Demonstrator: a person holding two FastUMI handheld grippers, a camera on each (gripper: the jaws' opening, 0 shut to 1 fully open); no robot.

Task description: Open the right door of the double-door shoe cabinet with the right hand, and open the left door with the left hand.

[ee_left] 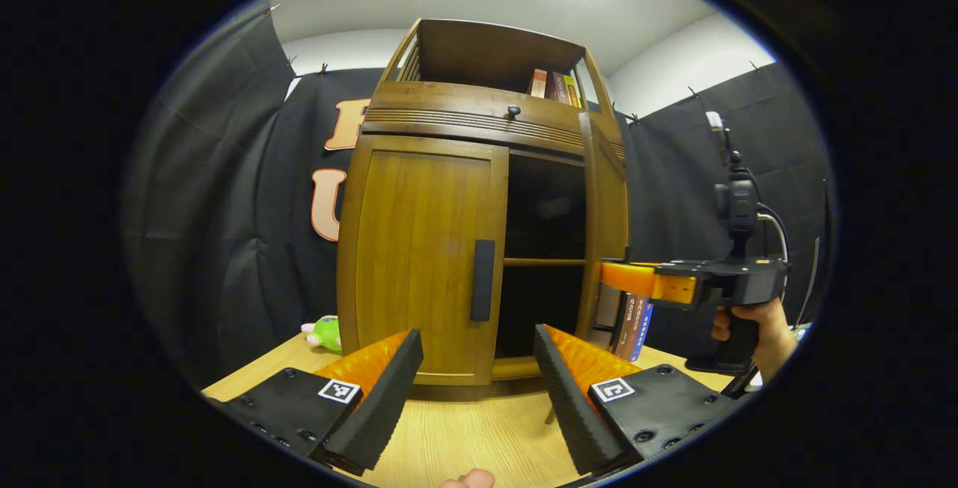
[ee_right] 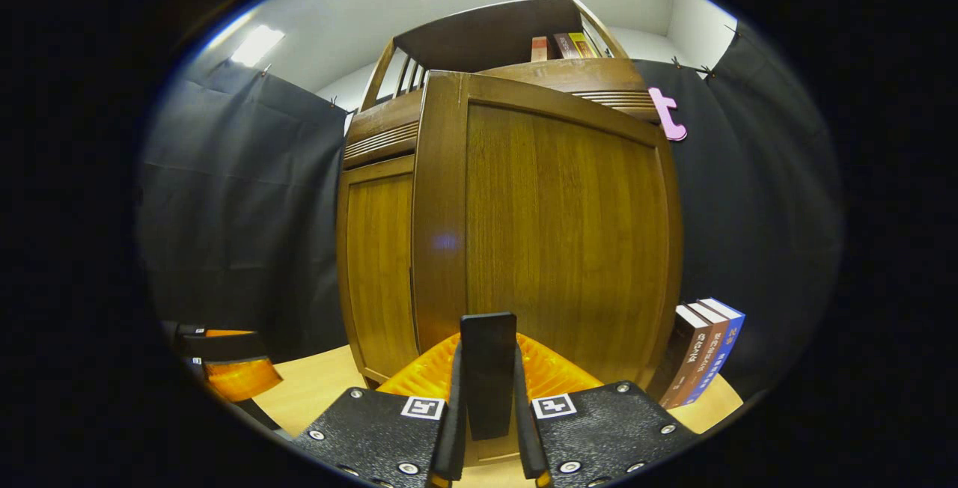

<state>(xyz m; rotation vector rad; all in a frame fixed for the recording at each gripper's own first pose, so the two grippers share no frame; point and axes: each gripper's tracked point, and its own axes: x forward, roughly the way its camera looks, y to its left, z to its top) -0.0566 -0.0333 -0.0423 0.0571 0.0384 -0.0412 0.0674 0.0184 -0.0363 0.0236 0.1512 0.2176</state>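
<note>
The wooden shoe cabinet (ee_left: pixel 449 129) stands on a table. Its left door (ee_left: pixel 419 263) is closed, with a black upright handle (ee_left: pixel 483 280) on its right edge. My left gripper (ee_left: pixel 479 368) is open, a short way in front of that door and low, holding nothing. The right door (ee_left: pixel 602 226) stands swung out, seen edge-on, and the dark inside with one shelf (ee_left: pixel 542 261) shows. In the right gripper view the right door (ee_right: pixel 561 248) faces me. My right gripper (ee_right: pixel 487 349) is shut on the right door's handle (ee_right: pixel 488 379). From the left gripper view, the right gripper (ee_left: pixel 608 277) is held by a hand (ee_left: pixel 752 327).
Upright books (ee_right: pixel 703 353) stand on the table just right of the cabinet, behind the swung door. A green plush toy (ee_left: pixel 325 332) lies at the cabinet's left foot. The wooden tabletop (ee_left: pixel 464 435) lies in front. A drawer knob (ee_left: pixel 513 110) sits above the doors. More books (ee_left: pixel 554 85) are on the top shelf.
</note>
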